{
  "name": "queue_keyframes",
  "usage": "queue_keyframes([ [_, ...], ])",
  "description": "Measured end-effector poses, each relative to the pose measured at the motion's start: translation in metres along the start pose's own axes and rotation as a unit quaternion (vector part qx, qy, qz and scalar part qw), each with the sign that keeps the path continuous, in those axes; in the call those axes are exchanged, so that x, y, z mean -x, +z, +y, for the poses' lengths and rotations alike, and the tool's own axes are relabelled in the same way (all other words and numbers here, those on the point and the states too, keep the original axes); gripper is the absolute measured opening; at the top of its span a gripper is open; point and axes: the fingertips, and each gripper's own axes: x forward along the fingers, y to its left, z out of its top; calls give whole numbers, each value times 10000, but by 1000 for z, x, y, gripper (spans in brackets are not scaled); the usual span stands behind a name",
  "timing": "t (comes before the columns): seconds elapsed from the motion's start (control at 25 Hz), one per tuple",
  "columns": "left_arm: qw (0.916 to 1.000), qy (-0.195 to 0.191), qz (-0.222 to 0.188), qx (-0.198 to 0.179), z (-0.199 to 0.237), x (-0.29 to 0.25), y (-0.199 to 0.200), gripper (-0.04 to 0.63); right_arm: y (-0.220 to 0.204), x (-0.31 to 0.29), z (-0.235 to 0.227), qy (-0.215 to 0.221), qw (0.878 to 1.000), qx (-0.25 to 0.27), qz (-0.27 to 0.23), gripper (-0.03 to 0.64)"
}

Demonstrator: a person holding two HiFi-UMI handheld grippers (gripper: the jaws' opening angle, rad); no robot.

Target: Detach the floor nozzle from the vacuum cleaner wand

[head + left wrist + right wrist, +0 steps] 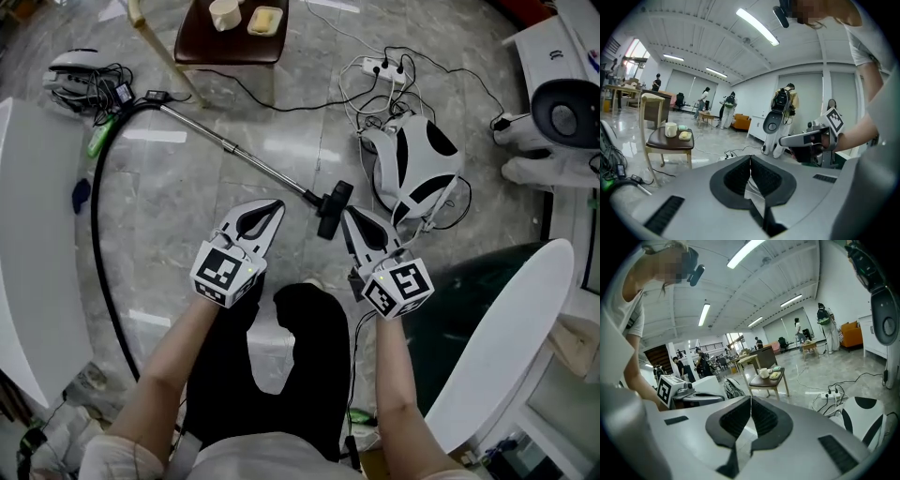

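Observation:
The vacuum's metal wand [234, 150] lies on the floor and runs from the upper left down to the black floor nozzle [333, 208]. A black hose [95, 234] curves away at the left. My left gripper [275, 203] hovers just left of the nozzle, shut and empty. Just right of the nozzle, close to it, my right gripper [347, 214] is also shut with nothing in it. In the left gripper view the pads of the left gripper [750, 157] meet, and the right gripper [783, 140] shows beside it. The right gripper view shows the right gripper [751, 398] closed the same way.
The white and black vacuum body [417, 169] sits right of the nozzle among cables and a power strip [384, 67]. A chair [230, 42] with a cup stands farther off. White curved panels [33, 244] flank both sides. White machines [558, 103] stand at right.

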Motion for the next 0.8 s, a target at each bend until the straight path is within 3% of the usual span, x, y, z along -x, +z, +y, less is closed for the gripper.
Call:
queue_keyframes([
  [0.24, 9997, -189, -96, -111, 20, -59, -73, 11, -79, -37, -49, 33, 10000, -13, -75, 17],
  [0.44, 9950, -867, -17, -492, 31, -103, -129, 11, -150, -74, -80, 394, 9989, 240, 39, 17],
  [0.56, 9925, -1036, -10, -652, 44, -126, -167, 9, -194, -95, -98, 512, 9978, 386, 155, 17],
  [0.68, 9901, -1186, 104, -749, 58, -142, -210, 9, -235, -109, -111, 578, 9964, 540, 298, 17],
  [0.8, 9805, -1487, 463, -1196, 68, -155, -257, 9, -269, -123, -130, 588, 9962, 543, 351, 17],
])
